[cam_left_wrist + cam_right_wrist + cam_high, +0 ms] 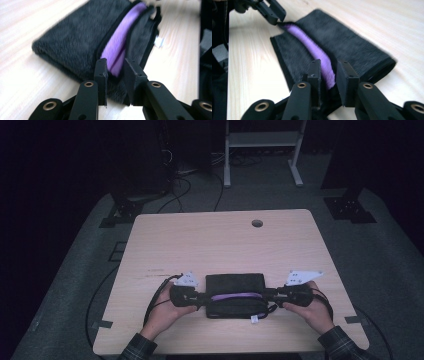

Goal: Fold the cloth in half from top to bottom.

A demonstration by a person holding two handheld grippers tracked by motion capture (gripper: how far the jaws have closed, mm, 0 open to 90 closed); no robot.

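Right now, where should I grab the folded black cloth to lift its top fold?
Take the black cloth at its two short ends, where the purple strip meets the edge. Come in level from each side, as the left gripper and right gripper sit; the thin edges there probably fit the jaws.

Probably a lab or test room, though it is very dark. A bare wooden desk (220, 245) stands on grey carpet (75, 285). Loose cables (185, 187) and metal stand legs (262, 150) sit behind.

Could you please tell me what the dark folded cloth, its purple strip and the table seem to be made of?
The cloth looks like a soft, matte, dark grey plush or fleece: its surface is fuzzy with a short nap. The purple strip along the fold looks like the same fuzzy fabric in another colour, perhaps the inner side. The table looks like pale wood or wood-look laminate, smooth, with fine straight grain lines.
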